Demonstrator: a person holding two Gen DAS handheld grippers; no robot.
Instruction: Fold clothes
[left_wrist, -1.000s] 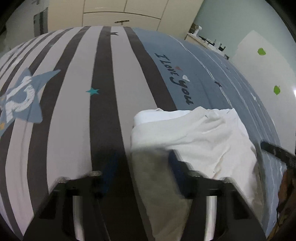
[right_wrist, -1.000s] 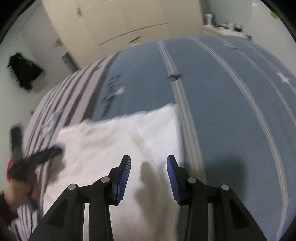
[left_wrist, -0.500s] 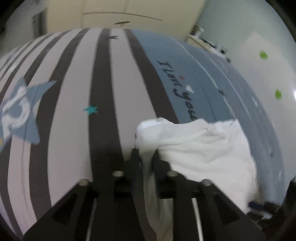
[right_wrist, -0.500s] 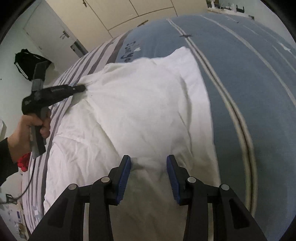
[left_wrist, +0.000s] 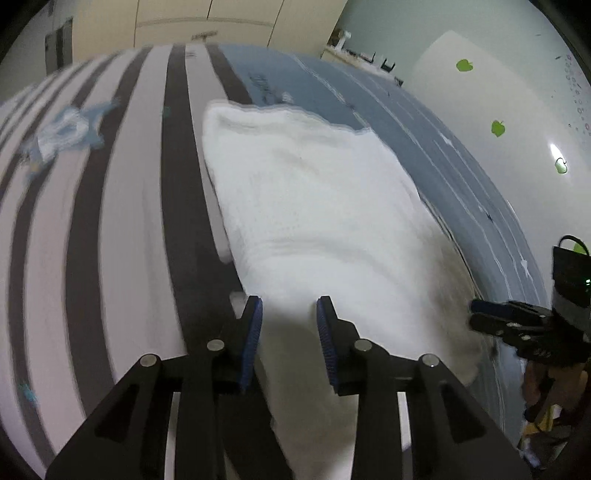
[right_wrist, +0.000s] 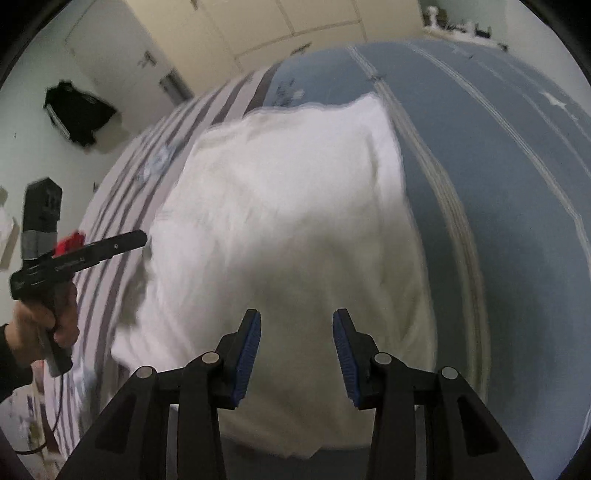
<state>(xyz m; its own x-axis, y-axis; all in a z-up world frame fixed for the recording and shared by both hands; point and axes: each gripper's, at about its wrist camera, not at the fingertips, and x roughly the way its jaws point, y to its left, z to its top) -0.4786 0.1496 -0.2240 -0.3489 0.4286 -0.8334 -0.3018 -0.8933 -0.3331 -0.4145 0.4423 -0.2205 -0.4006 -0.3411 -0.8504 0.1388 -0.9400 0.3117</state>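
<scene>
Dark script lettering on my blue bedspread (left_wrist: 373, 96) is smeared past reading. The print along my left tongs (right_wrist: 142, 240), seen from the right, is too small.

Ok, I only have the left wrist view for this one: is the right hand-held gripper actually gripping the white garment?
Observer: No. The right wrist view shows the right hand-held gripper with its jaws apart above the white garment, and no cloth is pinched between the pads.
Operator: My own fingers hide the garment's near edge. Where does it end?
Observer: It ends below the right fingers in that view, lying flat on the blue part of the bedspread.
</scene>
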